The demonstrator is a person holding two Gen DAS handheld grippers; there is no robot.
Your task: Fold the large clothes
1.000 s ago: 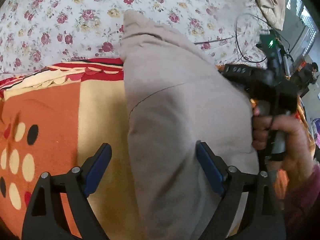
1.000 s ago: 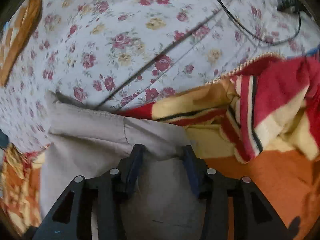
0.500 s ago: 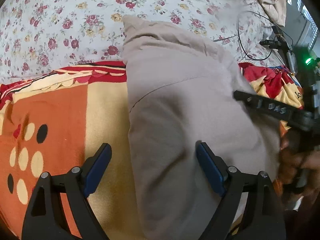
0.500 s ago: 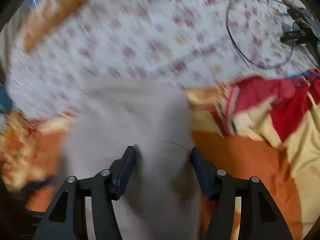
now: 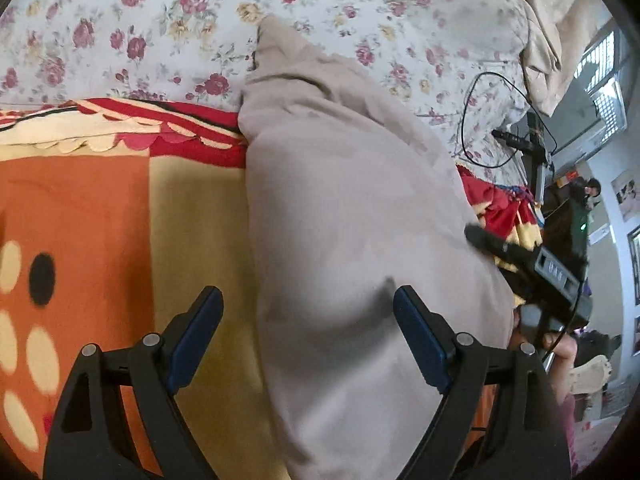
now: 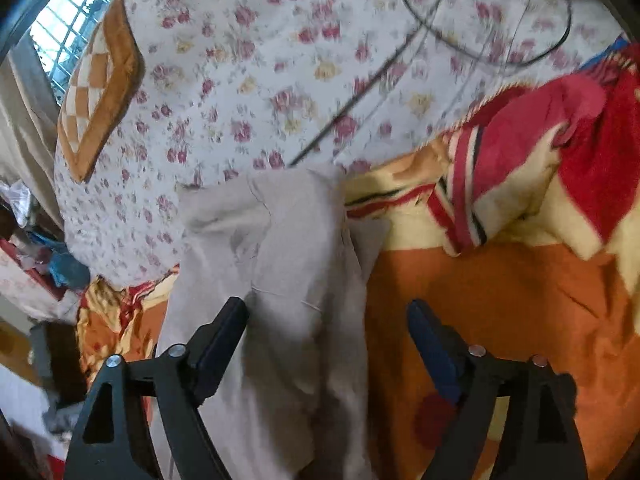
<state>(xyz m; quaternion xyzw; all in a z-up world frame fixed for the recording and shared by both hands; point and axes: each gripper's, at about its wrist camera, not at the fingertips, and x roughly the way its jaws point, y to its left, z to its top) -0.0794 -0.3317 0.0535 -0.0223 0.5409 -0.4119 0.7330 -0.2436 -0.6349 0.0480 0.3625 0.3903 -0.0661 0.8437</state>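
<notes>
Lying lengthwise on the bed is the beige garment [image 5: 352, 240], a long folded strip of plain cloth running from the near edge out toward the far side, where its narrow end sits on the floral bedsheet [image 5: 160, 20]. Most of it rests on the orange, yellow and red blanket [image 5: 100, 220] that covers the near part of the bed.

In the left wrist view the left gripper [image 5: 308, 320] has its jaws spread wide, released, gripping nothing; the left blue pad is over the blanket and the right one is over the garment, so the cloth's left edge runs between them. Off to the right of that view, the black body of the other tool pokes in at the garment's right edge, with a bit of the person's hand under it (partly hidden, so not much more to say).

Right wrist view is a bit blurry. The right gripper [image 6: 326, 320] is also spread open, holding nothing, with the garment's right edge falling between its jaws: cloth on the left, orange blanket on the right. Further right the blanket is bunched up in a red and cream heap. A black cable [image 6: 440, 20] loops over the sheet at the far side, and a checkered orange pillow [image 6: 96, 84] sits far left.
</notes>
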